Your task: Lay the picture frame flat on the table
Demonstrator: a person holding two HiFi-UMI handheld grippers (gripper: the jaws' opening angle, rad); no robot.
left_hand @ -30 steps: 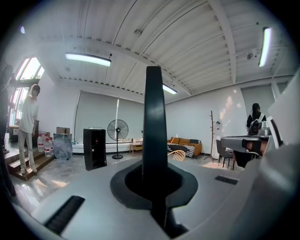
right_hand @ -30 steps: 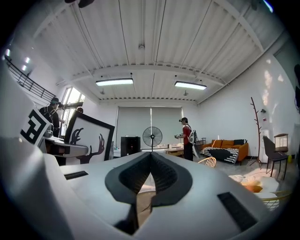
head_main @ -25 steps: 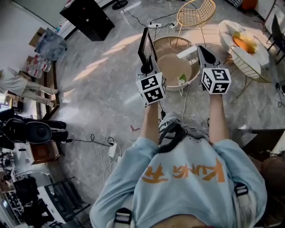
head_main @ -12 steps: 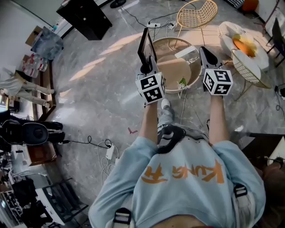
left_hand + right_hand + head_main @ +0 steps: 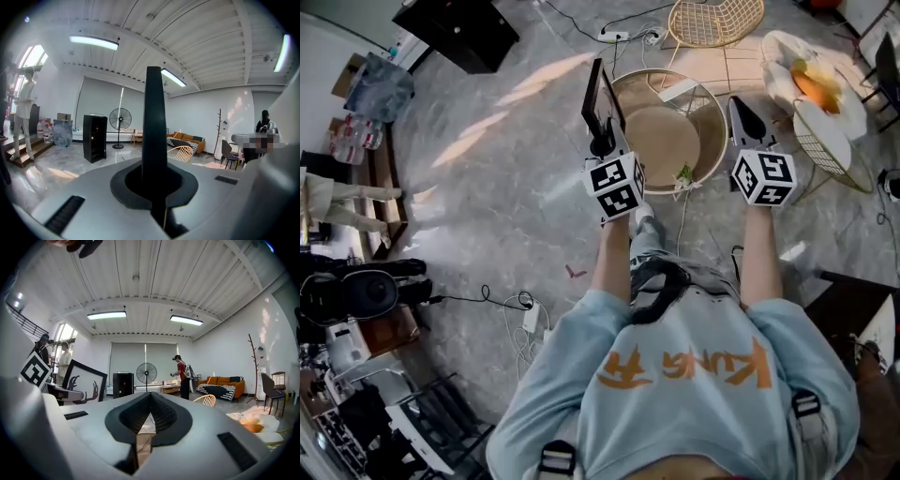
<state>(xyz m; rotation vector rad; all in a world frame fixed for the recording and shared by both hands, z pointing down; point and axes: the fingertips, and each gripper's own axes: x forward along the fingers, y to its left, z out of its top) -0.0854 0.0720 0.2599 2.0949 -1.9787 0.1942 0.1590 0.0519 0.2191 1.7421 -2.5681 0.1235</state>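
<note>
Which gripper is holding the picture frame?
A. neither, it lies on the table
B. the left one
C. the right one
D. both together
B: the left gripper pinches the picture frame by its edge and holds it upright, while the right gripper is shut on nothing.

Tally: left gripper (image 5: 603, 142) at 11 o'clock, right gripper (image 5: 741, 103) at 1 o'clock, making 2. Then frame (image 5: 598, 94) 1; table (image 5: 661, 141) 1; wire chairs (image 5: 712, 21) (image 5: 825, 141) 2; fan (image 5: 146, 372) 1; cabinet (image 5: 455, 28) 1.
</note>
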